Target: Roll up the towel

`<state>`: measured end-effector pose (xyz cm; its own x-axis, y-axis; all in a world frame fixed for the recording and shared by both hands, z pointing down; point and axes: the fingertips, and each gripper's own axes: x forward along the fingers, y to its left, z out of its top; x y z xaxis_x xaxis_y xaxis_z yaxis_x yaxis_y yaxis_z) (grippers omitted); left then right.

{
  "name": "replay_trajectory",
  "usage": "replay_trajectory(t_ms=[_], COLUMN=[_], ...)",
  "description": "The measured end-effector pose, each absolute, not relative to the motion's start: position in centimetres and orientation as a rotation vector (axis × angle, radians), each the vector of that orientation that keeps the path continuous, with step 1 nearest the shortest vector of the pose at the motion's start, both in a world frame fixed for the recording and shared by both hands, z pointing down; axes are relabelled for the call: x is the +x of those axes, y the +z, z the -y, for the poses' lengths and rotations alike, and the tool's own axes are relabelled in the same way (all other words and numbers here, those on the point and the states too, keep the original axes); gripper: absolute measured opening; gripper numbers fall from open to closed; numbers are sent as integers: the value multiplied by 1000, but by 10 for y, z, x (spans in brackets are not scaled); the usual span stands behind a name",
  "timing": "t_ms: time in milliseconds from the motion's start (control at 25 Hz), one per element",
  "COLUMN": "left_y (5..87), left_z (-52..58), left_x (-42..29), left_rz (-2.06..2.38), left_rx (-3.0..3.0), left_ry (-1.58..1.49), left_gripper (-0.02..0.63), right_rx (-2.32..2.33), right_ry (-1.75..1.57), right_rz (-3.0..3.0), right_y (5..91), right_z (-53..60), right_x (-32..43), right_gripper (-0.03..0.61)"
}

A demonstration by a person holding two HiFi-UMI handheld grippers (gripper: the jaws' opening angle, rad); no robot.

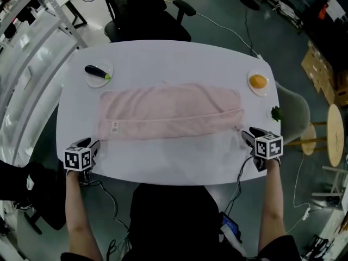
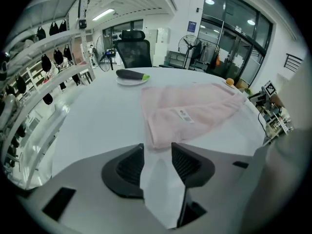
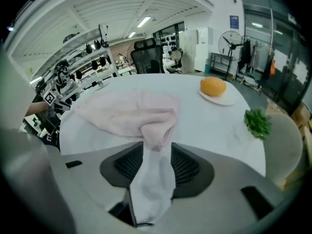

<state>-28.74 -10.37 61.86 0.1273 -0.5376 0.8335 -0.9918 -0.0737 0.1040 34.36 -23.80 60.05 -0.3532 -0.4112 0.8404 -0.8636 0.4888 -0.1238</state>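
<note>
A pale pink towel [image 1: 168, 113] lies folded into a long band across the white table [image 1: 168, 162]. My left gripper [image 1: 93, 147] is at the table's near left, a little short of the towel's near left corner [image 2: 158, 139]. Its jaws are open and only bare table shows between them [image 2: 157, 152]. My right gripper [image 1: 248, 135] is at the near right end. The towel's bunched corner [image 3: 157, 130] sits right at its fingertips [image 3: 157, 150]. Those jaws stand apart, and the pads do not press on the cloth.
A plate with a dark, green-tipped vegetable [image 1: 99, 72] sits at the table's far left. A plate with an orange [image 1: 258, 82] sits far right, and a green leafy sprig [image 1: 275, 113] lies near the right edge. A black office chair [image 1: 147, 15] stands behind the table.
</note>
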Motion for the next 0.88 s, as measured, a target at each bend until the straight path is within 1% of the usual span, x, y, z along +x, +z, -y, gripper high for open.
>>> replay_trajectory(t_ms=[240,280,320,360,440,480,560,880], left_y=[632,634,637,638,641,641,638,609], left_z=[108,110,111,113,115,115,117,110], left_x=[-274,-272,-271,-271,-272,-274,-278,-298], left_rz=[1459,1459,1462,1467,1482,1495,1515,1535], left_rx=[1711,1710,1710,1710,1704,1700,1699,1753], left_ry=[867,878,895,916,965,989,1023,1051], left_gripper=[199,199,187,159,115,78,44,38], right_rx=[1048,1046,1040,1031,1033,1039,1031,914], right_ry=[837,835,831,824,783,750,692,367], right_rz=[1976,1976,1971,1966,1958,1954,1956,1966], right_y=[619,620,623,626,628,627,622,581], right_z=[245,245,244,242,241,242,242,231], right_x=[337,335,334,334,334,335,338,358], right_gripper=[190,181,167,146,83,61,46,38])
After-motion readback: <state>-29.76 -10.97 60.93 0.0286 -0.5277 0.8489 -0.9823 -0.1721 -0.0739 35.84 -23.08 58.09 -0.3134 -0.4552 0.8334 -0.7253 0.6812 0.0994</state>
